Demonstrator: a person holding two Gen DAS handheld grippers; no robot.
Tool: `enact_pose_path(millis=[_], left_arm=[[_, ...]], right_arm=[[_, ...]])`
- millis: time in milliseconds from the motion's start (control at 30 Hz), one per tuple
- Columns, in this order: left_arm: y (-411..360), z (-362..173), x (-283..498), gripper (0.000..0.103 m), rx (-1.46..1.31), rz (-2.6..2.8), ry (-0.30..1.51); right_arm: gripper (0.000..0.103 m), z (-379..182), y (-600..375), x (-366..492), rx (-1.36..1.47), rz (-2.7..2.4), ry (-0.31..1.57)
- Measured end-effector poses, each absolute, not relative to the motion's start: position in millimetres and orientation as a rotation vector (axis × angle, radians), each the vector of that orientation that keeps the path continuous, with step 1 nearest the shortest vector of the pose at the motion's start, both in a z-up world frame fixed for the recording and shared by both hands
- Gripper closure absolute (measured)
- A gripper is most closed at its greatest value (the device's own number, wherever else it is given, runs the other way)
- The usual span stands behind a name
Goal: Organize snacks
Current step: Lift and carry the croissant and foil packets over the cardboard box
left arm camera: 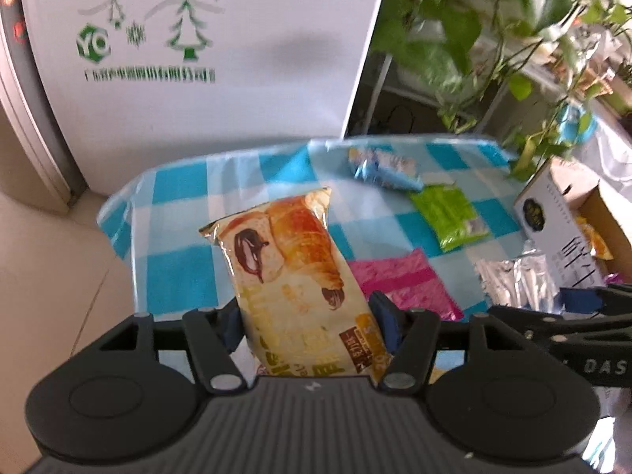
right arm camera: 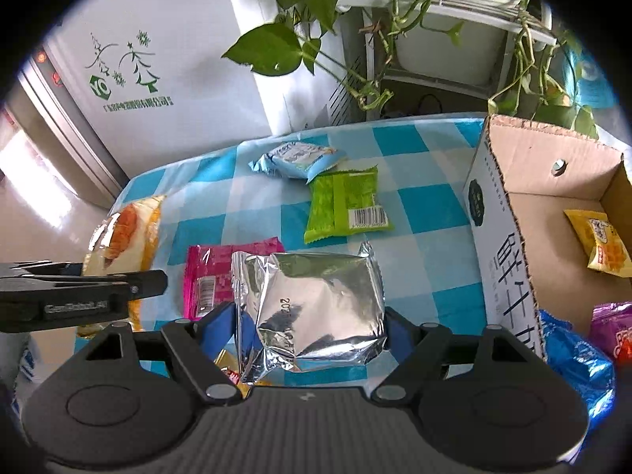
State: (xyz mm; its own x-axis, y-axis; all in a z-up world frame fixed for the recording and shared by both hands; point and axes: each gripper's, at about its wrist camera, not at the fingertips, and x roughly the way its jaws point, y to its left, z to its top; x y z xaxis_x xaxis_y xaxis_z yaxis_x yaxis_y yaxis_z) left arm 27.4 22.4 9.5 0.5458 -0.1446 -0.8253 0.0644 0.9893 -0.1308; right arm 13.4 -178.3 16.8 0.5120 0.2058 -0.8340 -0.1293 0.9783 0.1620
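Bench draped in blue-and-white checked cloth (right arm camera: pixel 414 201), carrying loose packets. Open cardboard box with white printed side (right arm camera: pixel 501 237) standing at right, just beside right tool (right arm camera: pixel 312 326), well apart from left tool (left arm camera: pixel 306 322); holding yellow packet (right arm camera: pixel 602 243), with blue and purple wrappers nearer the camera. Left tool clamping cream croissant-printed packet (left arm camera: pixel 288 260), long axis pointing away. Right tool gripping crinkled silver foil packet (right arm camera: pixel 316 300). Lying on cloth: green (right arm camera: pixel 345 201), pink (right arm camera: pixel 213 276), pale-blue (right arm camera: pixel 296 158) packets.
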Motion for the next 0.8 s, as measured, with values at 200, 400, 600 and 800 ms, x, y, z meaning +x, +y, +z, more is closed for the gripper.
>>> enact_pose_path(millis=[200, 400, 600, 800], left_arm=[[24, 20, 21, 0.04, -0.115, -0.119, 0.94], [19, 20, 21, 0.04, -0.116, -0.12, 0.938], [13, 27, 22, 0.04, -0.124, -0.112, 0.907], [3, 36, 24, 0.04, -0.142, -0.122, 0.873]], right_arm=[[0.019, 21, -179, 13, 0.077, 0.195, 0.998], [0.019, 21, -179, 12, 0.077, 0.201, 0.995], [0.019, 30, -181, 9, 0.074, 0.207, 0.971], [0.019, 47, -191, 8, 0.086, 0.194, 0.928]])
